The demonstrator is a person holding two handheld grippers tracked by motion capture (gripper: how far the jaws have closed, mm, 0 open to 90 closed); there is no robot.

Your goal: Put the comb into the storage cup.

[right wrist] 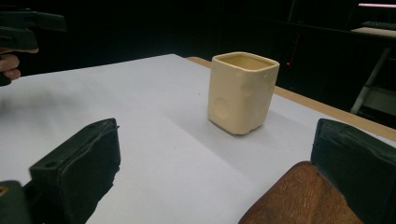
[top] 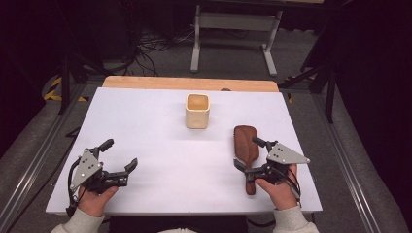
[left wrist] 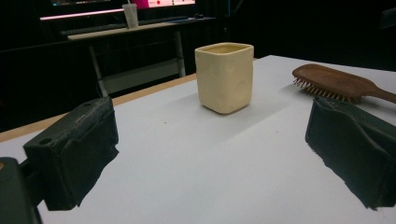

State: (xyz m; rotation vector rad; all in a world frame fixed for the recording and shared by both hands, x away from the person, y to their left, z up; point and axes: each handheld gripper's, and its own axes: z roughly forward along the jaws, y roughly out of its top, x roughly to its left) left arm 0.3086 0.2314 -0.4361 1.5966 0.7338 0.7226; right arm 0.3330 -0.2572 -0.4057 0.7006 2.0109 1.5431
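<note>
Black tongs with grey perforated triangular plates, dark cables, pale sleeves.

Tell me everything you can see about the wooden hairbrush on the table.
The hairbrush is dark reddish-brown wood with a broad oval paddle head and a narrower handle. It lies flat, bristles down, on the white table, right of the cream cup and apart from it. The head points away from the person; the handle runs back between the open jaws of the right gripper. Whether the jaws touch the handle cannot be told. The left gripper view shows its short bristles under the head.
</note>
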